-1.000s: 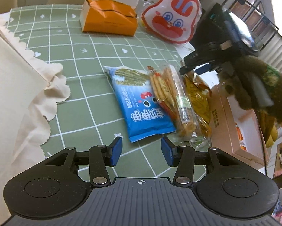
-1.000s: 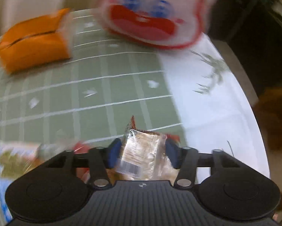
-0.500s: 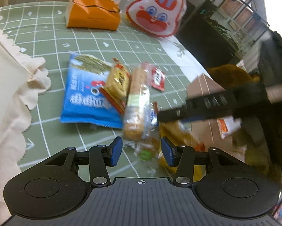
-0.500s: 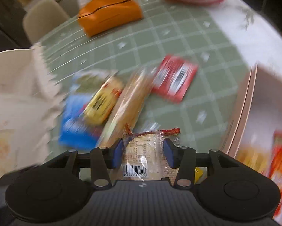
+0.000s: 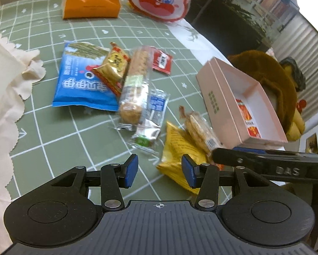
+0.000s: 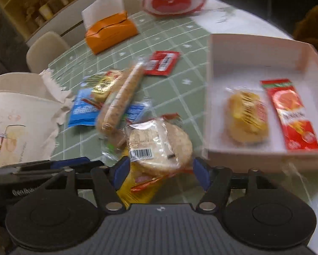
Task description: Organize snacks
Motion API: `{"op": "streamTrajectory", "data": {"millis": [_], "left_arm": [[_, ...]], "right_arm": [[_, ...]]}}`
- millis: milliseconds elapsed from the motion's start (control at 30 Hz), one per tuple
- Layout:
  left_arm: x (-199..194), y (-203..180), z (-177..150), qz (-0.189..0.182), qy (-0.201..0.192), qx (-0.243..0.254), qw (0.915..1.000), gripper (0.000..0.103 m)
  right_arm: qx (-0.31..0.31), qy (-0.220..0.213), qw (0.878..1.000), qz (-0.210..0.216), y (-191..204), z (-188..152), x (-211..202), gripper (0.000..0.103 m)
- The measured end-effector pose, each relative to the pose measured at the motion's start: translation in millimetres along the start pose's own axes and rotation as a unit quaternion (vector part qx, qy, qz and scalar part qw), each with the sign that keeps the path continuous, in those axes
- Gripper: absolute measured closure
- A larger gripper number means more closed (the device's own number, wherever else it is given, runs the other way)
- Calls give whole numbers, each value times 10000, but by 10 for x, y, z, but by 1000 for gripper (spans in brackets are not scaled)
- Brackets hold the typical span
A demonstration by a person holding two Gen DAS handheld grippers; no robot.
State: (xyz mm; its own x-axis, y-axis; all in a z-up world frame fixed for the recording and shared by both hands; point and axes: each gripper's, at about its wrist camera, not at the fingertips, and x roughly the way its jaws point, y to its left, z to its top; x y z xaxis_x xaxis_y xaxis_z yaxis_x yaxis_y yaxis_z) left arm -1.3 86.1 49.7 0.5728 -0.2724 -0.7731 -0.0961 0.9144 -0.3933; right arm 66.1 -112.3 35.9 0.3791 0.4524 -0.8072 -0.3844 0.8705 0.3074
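Clear-wrapped round rice cracker pack lies between the blue pads of the right gripper, whose jaws have just been opening; neither pad presses on it now, with a visible gap at the right pad. It rests on a yellow snack packet, just beside the front wall of the pink cardboard box. That box holds a yellow-wrapped cracker pack and a red sachet. Left gripper hangs above the green grid tablecloth, jaws apart with nothing between them. Blue snack bag and long biscuit sleeve lie further off.
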Motion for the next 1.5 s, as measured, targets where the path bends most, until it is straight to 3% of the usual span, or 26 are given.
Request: {"op": "streamTrajectory", "data": {"millis": [133,200,300,400,567,667,700,767,900,1033,1200,1367,1500], "left_arm": [[-38,-115,-15,23,-28,167,9999,52],[-52,-152,-10,21,-43,208,9998,52],[-67,-191,-5,33,-50,282,9996,52],[-74,-201,-11,55,-22,330,9994,52],[-24,-195,-25,202,97,374,9990,52],[4,-188,-51,259,199,392,9987,52],[4,-185,-63,261,217,397,9986,52],[0,-173,-77,258,221,396,9986,52],[-26,-143,-67,132,73,252,9996,52],[-26,-173,-2,-4,-165,174,9997,53],[198,-326,67,64,-45,457,9989,53],[366,-576,-54,192,191,1257,9917,51],[335,-638,-154,236,197,1657,9857,48]], "right_arm": [[257,-85,9992,299,-216,-158,-176,38],[354,-72,9990,246,-300,-184,-175,38],[478,-195,9987,0,-389,-106,-97,38],[799,-218,9964,165,-451,54,62,38],[669,-175,9970,350,-170,234,301,33],[219,-189,9995,99,66,255,407,32],[54,-198,9998,-4,120,244,411,33],[-105,-250,9995,-133,145,211,358,47],[-92,-258,9996,86,12,1,120,52],[-169,-311,9992,-178,-135,-342,-115,52],[-183,-484,9928,-1085,-349,-644,-276,52],[275,-640,9899,-1233,-585,-777,-372,37],[377,-776,9880,-1277,-642,-864,-411,36]]}}
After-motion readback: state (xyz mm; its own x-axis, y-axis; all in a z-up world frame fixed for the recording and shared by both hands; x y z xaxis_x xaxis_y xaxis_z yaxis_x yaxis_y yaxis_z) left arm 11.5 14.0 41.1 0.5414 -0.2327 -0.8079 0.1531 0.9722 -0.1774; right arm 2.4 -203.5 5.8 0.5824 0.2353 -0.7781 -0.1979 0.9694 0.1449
